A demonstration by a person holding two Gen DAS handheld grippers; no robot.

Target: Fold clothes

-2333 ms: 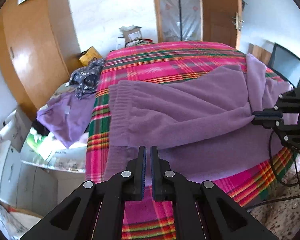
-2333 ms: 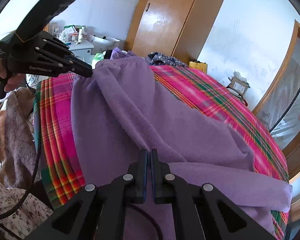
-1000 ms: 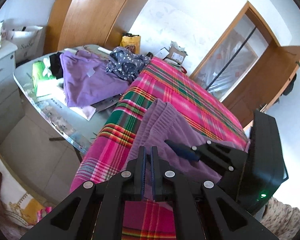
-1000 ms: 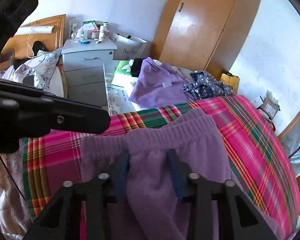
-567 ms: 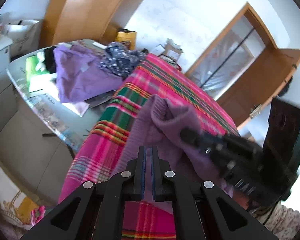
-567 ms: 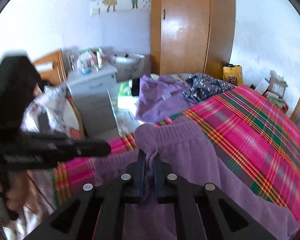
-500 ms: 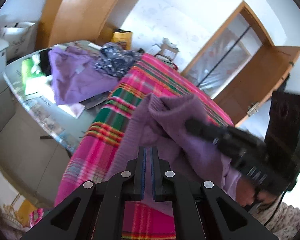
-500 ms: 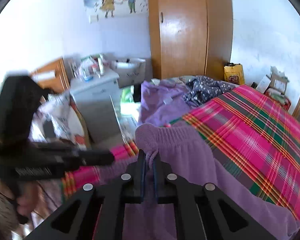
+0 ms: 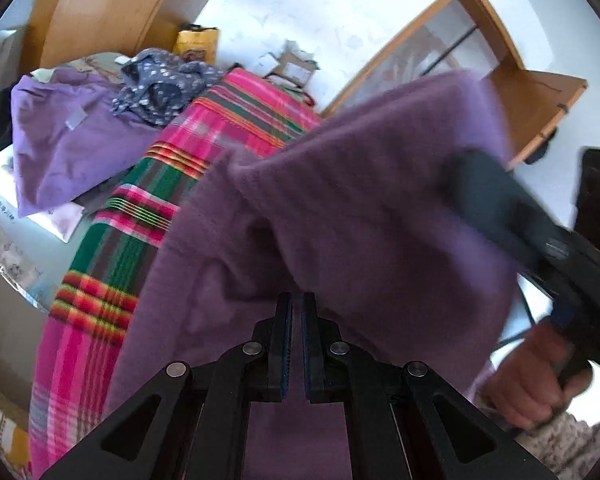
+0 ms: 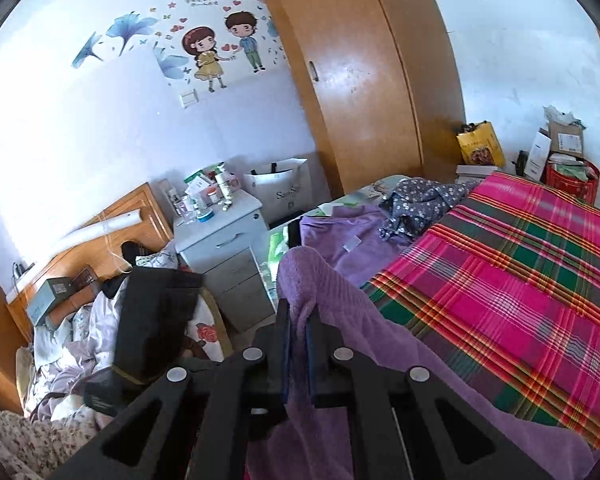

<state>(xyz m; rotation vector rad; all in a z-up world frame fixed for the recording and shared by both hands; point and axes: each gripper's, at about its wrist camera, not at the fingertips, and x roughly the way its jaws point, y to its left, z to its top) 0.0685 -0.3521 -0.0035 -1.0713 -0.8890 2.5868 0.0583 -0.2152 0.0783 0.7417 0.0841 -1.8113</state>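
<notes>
A purple fleece garment (image 9: 380, 208) lies over the plaid-covered table (image 9: 220, 120). My right gripper (image 10: 296, 320) is shut on its ribbed waistband (image 10: 300, 272) and holds that end raised, so the cloth drapes down from it. In the left wrist view the lifted fold hangs across the middle, with the right gripper's blurred black body (image 9: 500, 208) and a person's hand (image 9: 532, 380) behind it. My left gripper (image 9: 296, 308) is shut low on the same garment, with cloth at its tips and under it.
A second purple garment (image 9: 68, 140) and a dark dotted one (image 9: 160, 84) lie on the far table end. A grey bedside cabinet (image 10: 228, 256), a bed with bedding (image 10: 80, 340) and a wooden wardrobe (image 10: 360, 80) stand beyond.
The right gripper closed on the waistband and lifted it, carrying the cloth up and across in front of the left gripper. The left gripper stayed shut and shifted closer to the garment.
</notes>
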